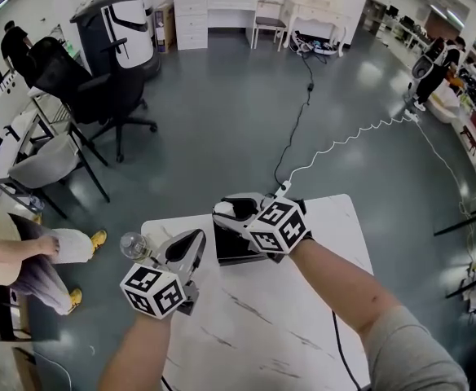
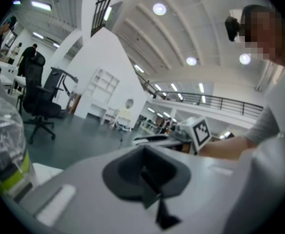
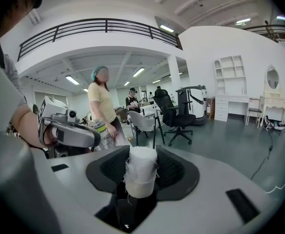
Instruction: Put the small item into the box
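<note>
Gripping a white roll (image 3: 141, 172) between its jaws, the right gripper (image 1: 240, 210) hangs over the black box (image 1: 231, 249), which sits at the far edge of the white table (image 1: 303, 308). The left gripper (image 1: 193, 243) is just left of the box, its jaws pressed together on nothing, with a clear bottle (image 1: 132, 245) just beside it.

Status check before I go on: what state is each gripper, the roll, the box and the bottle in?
Black rectangular box: resting on the white marble table, under the right gripper.
White fabric roll: clamped in that gripper, not yet boxed.
Right gripper: shut on the roll.
Left gripper: jaws together, empty.
Clear plastic bottle: upright, beside the left gripper.
</note>
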The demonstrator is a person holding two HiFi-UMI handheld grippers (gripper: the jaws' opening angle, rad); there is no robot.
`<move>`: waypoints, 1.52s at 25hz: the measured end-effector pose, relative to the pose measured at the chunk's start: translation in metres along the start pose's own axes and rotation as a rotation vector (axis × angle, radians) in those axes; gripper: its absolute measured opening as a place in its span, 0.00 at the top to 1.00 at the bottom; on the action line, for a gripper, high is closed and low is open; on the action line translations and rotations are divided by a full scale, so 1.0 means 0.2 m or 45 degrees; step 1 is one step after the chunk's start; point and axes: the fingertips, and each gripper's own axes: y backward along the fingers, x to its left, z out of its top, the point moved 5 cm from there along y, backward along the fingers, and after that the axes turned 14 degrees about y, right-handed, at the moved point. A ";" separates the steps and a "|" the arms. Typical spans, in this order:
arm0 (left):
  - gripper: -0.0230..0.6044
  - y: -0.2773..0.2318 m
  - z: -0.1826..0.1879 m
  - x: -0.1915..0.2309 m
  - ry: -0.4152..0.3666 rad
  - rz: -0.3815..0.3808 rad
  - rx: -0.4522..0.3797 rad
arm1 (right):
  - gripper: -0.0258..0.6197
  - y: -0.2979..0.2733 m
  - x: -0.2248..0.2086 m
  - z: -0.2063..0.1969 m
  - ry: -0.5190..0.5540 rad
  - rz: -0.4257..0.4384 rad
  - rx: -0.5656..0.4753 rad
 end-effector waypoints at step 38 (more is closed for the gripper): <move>0.96 -0.01 -0.02 -0.03 0.007 -0.042 -0.001 | 0.68 -0.06 0.03 0.02 0.170 0.129 0.072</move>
